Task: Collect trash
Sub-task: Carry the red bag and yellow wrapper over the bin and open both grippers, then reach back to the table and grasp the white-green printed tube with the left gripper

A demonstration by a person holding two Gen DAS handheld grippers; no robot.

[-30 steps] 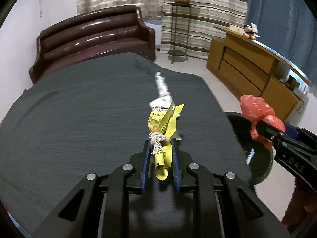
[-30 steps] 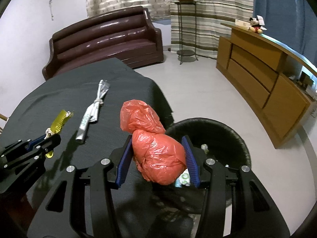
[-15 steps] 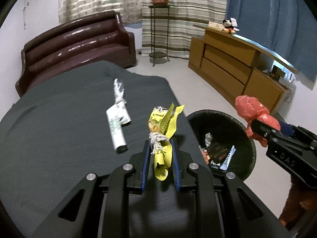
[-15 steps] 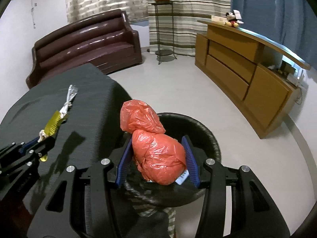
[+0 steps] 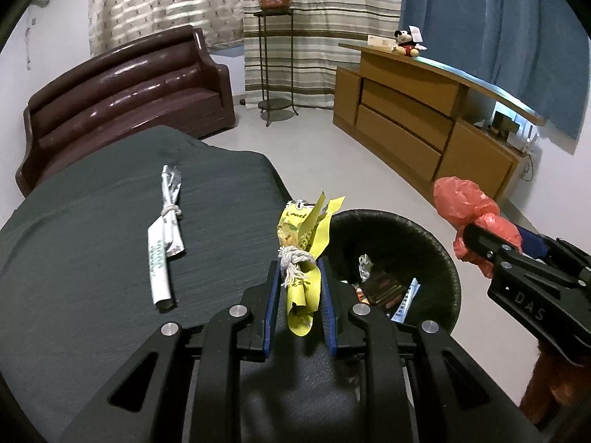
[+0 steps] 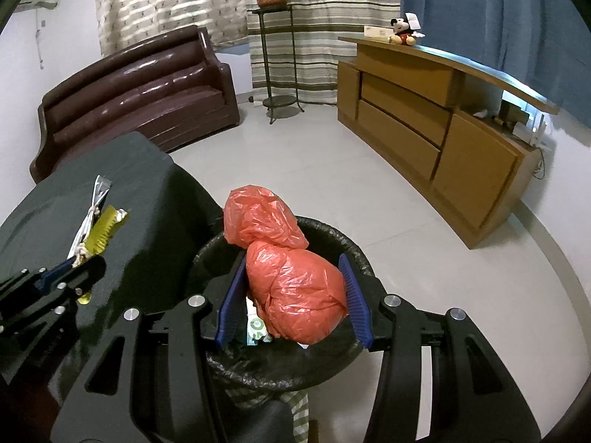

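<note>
Jaws clamped both sides: right gripper [image 6: 293, 291] pinching red bag [image 6: 291, 288] above bin [image 6: 354, 254]; left gripper [image 5: 298, 288] pinching yellow wrapper [image 5: 304, 254].

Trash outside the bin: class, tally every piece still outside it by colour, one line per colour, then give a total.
Yellow: 1, the yellow wrapper in the left claw.
Red: 1, the red plastic bag in the right claw.
White: 1, the white wrapper lying on the dark table.
Total: 3
</note>
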